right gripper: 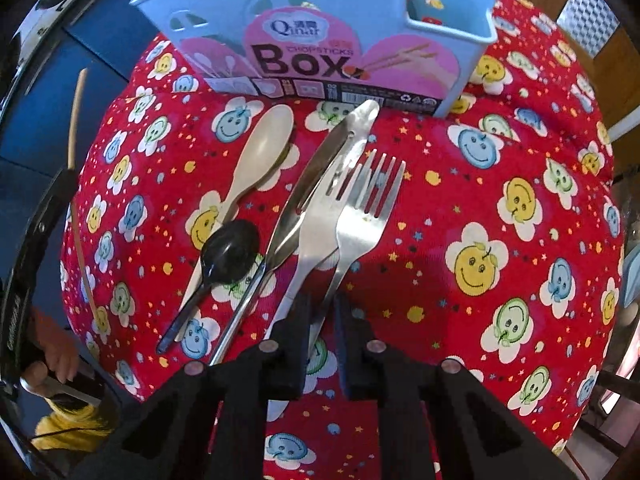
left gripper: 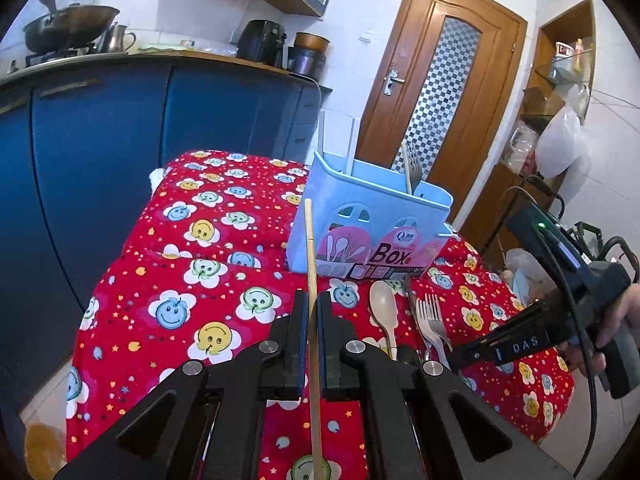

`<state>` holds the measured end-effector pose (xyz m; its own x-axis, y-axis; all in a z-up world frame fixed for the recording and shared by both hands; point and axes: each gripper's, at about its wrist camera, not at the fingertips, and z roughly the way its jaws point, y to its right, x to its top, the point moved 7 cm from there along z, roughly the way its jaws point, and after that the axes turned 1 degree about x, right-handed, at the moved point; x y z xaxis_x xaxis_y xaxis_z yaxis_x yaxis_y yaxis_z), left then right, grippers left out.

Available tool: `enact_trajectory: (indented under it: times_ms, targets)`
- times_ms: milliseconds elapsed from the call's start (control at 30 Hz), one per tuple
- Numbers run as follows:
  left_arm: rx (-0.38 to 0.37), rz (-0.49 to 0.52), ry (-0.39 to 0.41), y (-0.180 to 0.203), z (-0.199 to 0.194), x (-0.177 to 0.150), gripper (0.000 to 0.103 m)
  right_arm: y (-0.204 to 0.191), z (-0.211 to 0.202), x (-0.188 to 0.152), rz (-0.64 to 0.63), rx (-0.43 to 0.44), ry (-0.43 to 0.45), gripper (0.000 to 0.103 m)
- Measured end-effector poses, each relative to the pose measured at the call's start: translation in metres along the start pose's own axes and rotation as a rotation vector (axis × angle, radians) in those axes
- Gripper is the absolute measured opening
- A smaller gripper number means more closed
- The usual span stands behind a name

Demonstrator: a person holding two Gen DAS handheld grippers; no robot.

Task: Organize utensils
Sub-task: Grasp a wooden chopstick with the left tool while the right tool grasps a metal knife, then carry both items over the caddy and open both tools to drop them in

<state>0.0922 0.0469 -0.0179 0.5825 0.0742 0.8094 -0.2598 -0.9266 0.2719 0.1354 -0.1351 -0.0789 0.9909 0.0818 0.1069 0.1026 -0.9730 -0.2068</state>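
Fork (right gripper: 362, 216), lower centre: right gripper (right gripper: 322, 320) jaws pinch its handle; lift straight. Left gripper (left gripper: 309, 320) jaws clamp a chopstick (left gripper: 311, 280).

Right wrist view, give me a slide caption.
Right gripper closes on a steel fork beside spoons before the blue utensil box.

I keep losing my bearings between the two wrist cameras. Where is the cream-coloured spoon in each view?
Left wrist view: the cream spoon lies low, right of centre, beyond the fingers, in front of the blue box.
Right wrist view: the cream spoon lies left of centre, bowl pointing toward the box.
Shared landmark: the blue box's pink "Box" label.
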Motion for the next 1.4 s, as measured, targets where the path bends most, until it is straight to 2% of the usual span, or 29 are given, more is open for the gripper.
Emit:
enact_trajectory:
  times_ms: [267,367,467,600,733,1033,1267,1400]
  targets:
    - [-0.015,-0.013,-0.019,0.004,-0.002,0.003,0.004,0.01,0.0,0.015,-0.003,0.079,-0.032,0.014]
    - [-0.009,-0.002,-0.018,0.008,-0.003,0.006,0.004,0.015,-0.003,0.012,-0.016,0.073,-0.033,0.013]
    - [-0.02,-0.02,-0.01,0.011,-0.004,0.011,0.004,0.013,-0.004,0.014,-0.046,0.045,0.005,0.011]
    - [-0.034,-0.03,0.013,0.017,-0.005,0.02,0.004,0.013,-0.01,0.005,-0.05,0.062,0.107,0.011]
    - [-0.036,-0.026,0.037,0.023,-0.004,0.027,0.004,0.025,-0.018,-0.013,0.019,0.212,0.197,0.005]
    - [-0.033,-0.052,0.113,0.029,-0.004,0.054,0.004,0.036,-0.056,-0.042,0.063,0.402,0.43,0.003]
    - [0.0,0.024,0.222,0.048,-0.005,0.097,0.004,0.038,-0.095,-0.044,0.051,0.458,0.659,0.003]
    - [0.004,0.039,0.28,0.057,0.0,0.121,0.004,0.037,-0.112,-0.034,0.017,0.415,0.776,0.003]
